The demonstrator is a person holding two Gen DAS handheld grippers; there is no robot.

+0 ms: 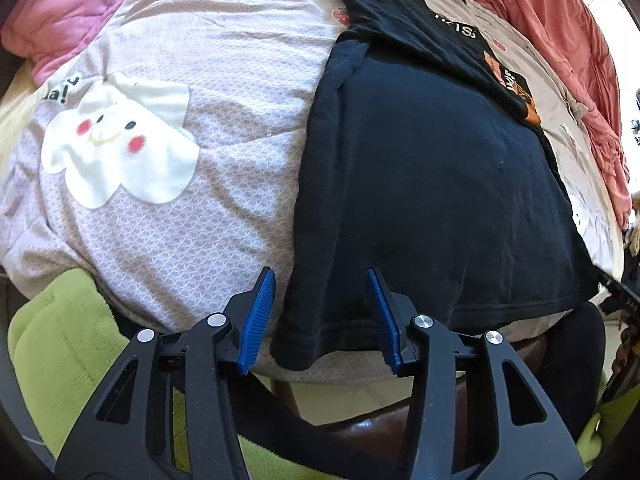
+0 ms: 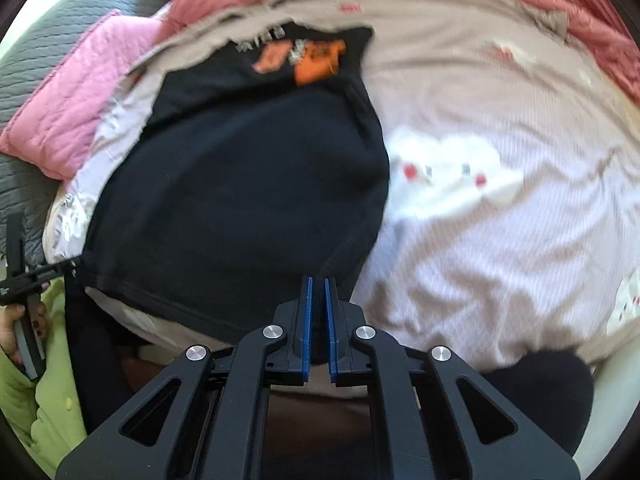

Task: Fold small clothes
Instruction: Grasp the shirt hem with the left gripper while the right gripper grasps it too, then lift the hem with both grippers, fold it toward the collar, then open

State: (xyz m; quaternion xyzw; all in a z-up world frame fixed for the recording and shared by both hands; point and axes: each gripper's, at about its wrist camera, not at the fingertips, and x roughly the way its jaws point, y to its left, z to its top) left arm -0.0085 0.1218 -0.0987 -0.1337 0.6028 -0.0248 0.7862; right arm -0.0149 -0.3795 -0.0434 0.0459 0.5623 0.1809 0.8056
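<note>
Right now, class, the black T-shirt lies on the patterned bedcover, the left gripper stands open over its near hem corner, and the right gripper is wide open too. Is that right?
Not quite. The right gripper is shut, its blue pads together on the hem of the black T-shirt, as the right wrist view shows. The left gripper does stand open over the hem corner, on the patterned bedcover.

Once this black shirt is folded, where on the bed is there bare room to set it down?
Free: the patterned cover left of the black shirt, between the pink quilt and the near edge, around the white cloud print. In the right wrist view, more cover lies beyond the shirt's other side. Crowded: the far edge, heaped with the salmon blanket.
</note>
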